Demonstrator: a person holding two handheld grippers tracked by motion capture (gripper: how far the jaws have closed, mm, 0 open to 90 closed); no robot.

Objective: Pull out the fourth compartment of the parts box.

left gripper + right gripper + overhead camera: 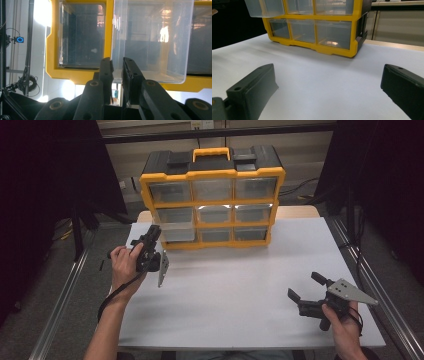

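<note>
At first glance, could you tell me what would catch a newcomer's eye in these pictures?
The yellow-and-black drawer cabinet stands at the far edge of the white table, three rows of clear drawers. At its left side, the left gripper is shut on the lip of a pulled-out drawer. The right gripper rests open near the table's right front corner.

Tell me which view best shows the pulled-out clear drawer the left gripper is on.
Left gripper view: the clear drawer is close up, its front lip pinched between the left gripper jaws. The high view shows it small, sticking out of the yellow organizer. The right gripper view catches just its corner.
</note>
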